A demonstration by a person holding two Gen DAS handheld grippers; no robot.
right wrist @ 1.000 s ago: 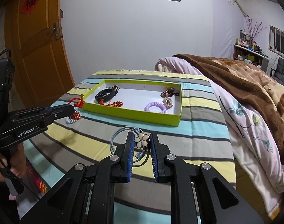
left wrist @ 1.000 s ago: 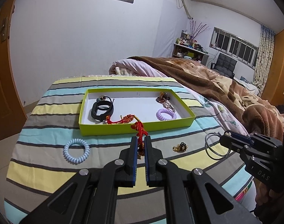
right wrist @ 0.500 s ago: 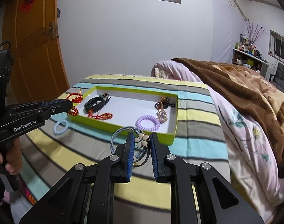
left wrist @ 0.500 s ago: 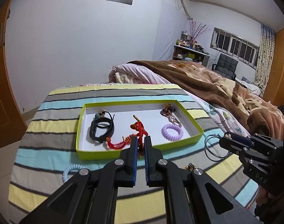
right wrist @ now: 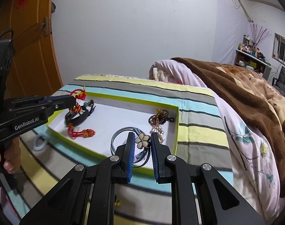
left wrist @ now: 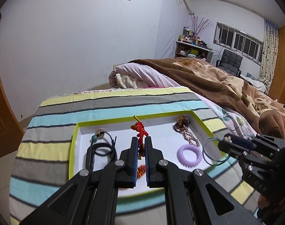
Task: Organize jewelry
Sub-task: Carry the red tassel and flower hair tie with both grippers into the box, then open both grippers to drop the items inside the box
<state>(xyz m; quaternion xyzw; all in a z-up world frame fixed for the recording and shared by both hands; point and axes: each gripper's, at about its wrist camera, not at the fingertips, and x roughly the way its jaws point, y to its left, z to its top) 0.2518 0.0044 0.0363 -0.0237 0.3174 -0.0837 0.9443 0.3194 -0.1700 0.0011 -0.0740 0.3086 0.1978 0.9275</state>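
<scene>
Two handheld grippers are hovering over a green-rimmed tray (left wrist: 73,150) on a striped bedspread (left wrist: 54,116).

The left gripper (left wrist: 140,146) is pinching a red knotted cord charm (left wrist: 140,131) tight; the right gripper (right wrist: 142,142) is clamping a grey hair tie with a white flower (right wrist: 142,140). A lilac coil tie (left wrist: 189,155) is lying inside the tray.

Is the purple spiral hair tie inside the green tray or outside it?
Inside. The purple spiral hair tie lies on the white floor of the green tray, within its rim.
</scene>
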